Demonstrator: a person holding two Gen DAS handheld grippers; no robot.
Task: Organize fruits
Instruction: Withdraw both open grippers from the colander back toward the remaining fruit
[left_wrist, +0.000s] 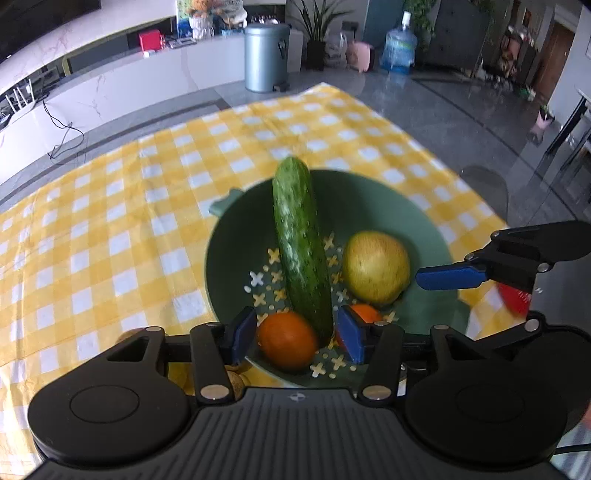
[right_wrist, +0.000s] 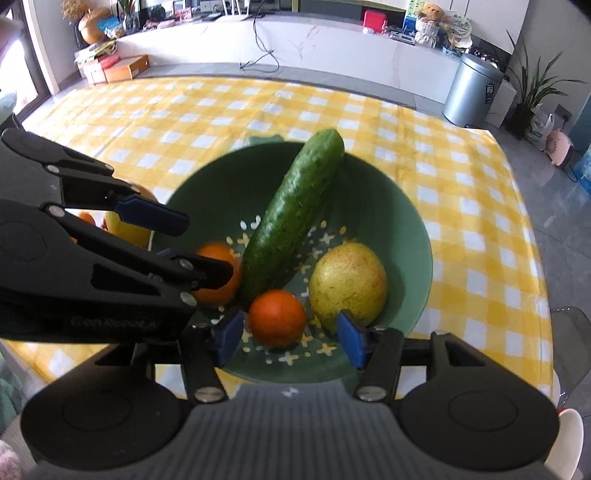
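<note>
A green colander bowl (left_wrist: 373, 192) (right_wrist: 207, 195) stands on the yellow checked tablecloth. In it lie a cucumber (left_wrist: 301, 243) (right_wrist: 291, 218) leaning on the far rim, a yellow-green apple (left_wrist: 376, 271) (right_wrist: 349, 282) and two oranges (left_wrist: 288, 339) (right_wrist: 277, 317); the second orange (left_wrist: 365, 312) (right_wrist: 218, 273) is partly hidden. My left gripper (left_wrist: 295, 332) is open over the near rim, around one orange and the cucumber's end. My right gripper (right_wrist: 288, 334) is open around the other orange. The right gripper's blue fingertip also shows in the left view (left_wrist: 448, 278).
The checked tablecloth (left_wrist: 129, 206) (right_wrist: 461, 206) covers the table. A yellow fruit and something orange (right_wrist: 127, 225) sit left of the bowl behind the left gripper. A red object (left_wrist: 515, 301) lies right of the bowl. A metal bin (left_wrist: 266, 57) stands on the floor beyond.
</note>
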